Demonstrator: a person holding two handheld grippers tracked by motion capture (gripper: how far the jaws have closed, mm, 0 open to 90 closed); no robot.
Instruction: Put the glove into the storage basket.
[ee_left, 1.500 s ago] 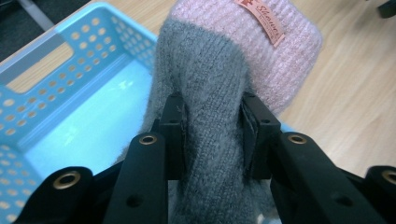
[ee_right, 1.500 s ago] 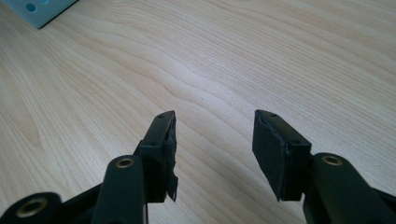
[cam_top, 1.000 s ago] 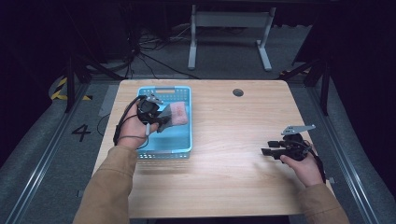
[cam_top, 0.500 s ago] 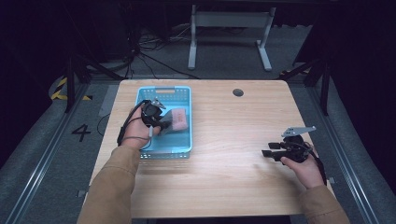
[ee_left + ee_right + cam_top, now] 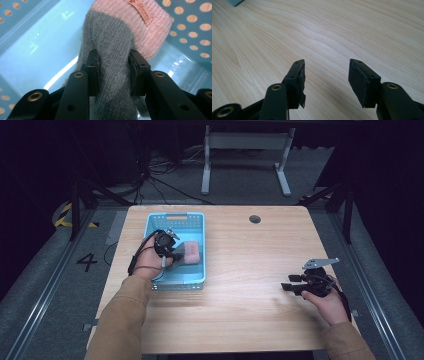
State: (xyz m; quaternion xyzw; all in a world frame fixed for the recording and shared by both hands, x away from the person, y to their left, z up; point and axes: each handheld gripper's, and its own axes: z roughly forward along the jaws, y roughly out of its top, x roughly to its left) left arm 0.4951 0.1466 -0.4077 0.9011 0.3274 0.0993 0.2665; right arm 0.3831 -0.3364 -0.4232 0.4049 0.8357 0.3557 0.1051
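Two grippers show in the high view. The left gripper (image 5: pixel 176 256) reaches into a blue basket (image 5: pixel 175 218) at the bench's (image 5: pixel 240 310) left side and holds a grey and pink knitted sock (image 5: pixel 190 251) over the basket's floor. The right gripper (image 5: pixel 289 283) rests low over bare wood near the bench's right edge, well apart from the basket.

From the left gripper view, both pads clamp the grey part of the sock (image 5: pixel 112 47), while its pink cuff with a small sewn label (image 5: pixel 140 11) lies beyond, close to the basket's perforated wall (image 5: pixel 192 27).

From the right gripper view, the right gripper (image 5: pixel 326 75) stands wide and holds nothing, with plain wood between its jaws.
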